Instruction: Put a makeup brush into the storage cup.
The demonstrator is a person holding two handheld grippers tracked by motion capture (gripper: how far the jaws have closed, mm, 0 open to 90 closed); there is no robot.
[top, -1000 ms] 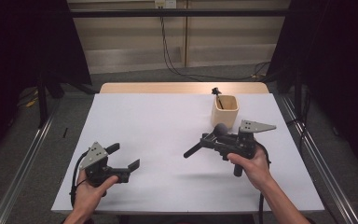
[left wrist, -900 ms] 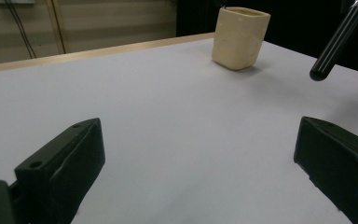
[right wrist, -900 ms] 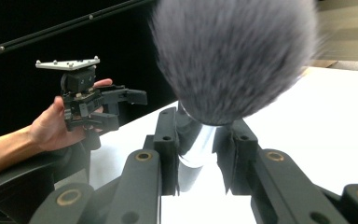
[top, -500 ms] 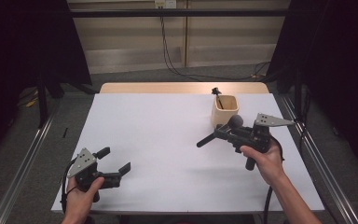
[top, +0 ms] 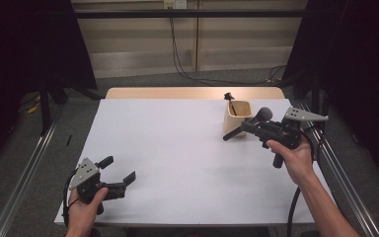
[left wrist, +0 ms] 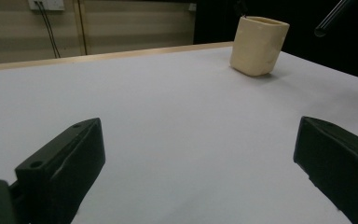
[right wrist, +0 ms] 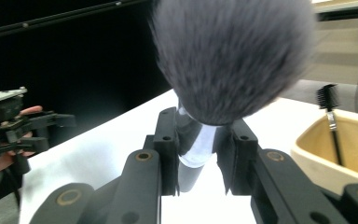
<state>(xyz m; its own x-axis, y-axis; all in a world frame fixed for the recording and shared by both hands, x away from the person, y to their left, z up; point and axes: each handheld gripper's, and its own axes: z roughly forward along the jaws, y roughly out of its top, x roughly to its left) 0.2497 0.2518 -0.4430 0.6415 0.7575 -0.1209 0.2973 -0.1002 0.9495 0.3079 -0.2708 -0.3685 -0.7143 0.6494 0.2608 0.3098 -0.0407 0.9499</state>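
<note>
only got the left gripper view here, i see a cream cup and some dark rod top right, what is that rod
Observer: It is the handle of a black makeup brush with a fluffy grey head, clamped in the right gripper.
Operator: is the cup empty
Observer: No. The cream, rounded-square cup already holds a thin black spoolie brush, leaning on its wall.
Operator: where is the brush relative to the cup
Observer: In the high view it is in the air just right of the cup, lying nearly level, handle tip in front of the cup.
Operator: my gripper holding anything
Observer: No. The left gripper is open, low over the white table.
</note>
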